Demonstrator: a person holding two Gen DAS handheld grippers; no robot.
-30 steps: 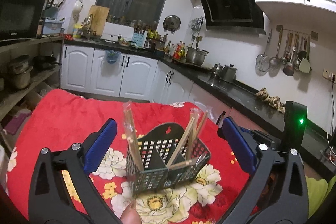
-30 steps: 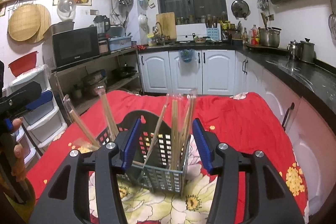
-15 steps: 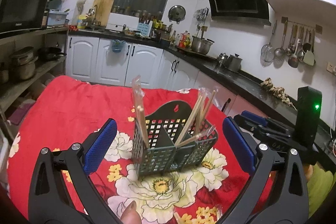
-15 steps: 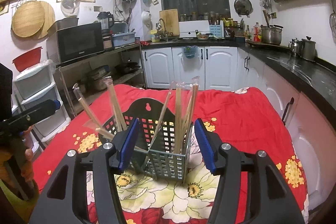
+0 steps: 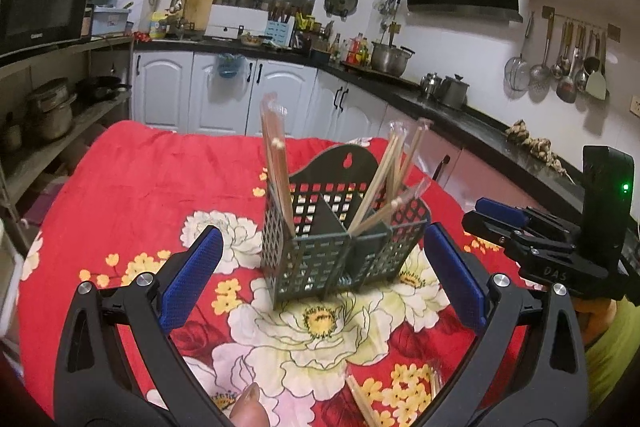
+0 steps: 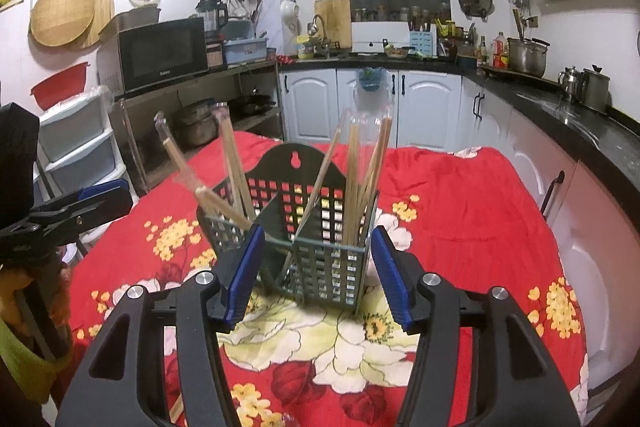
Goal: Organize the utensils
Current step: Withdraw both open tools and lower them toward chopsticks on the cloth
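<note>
Nearest to me, a wrapped pair of chopsticks point(image 5: 362, 401) lies on the red flowered cloth point(image 5: 132, 183) under my left gripper point(image 5: 320, 277), whose jaws stand wide and empty. My right gripper point(image 6: 316, 267) is half open and holds nothing. Beyond both stands the basket point(image 6: 320, 227), full of leaning chopsticks point(image 6: 362, 171). I think a careless reach could knock them or tip the basket.

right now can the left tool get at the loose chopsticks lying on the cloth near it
Probably yes. The left tool is open and empty, and the wrapped chopsticks lie on the red cloth just below it, in front of the basket, with nothing between.
</note>
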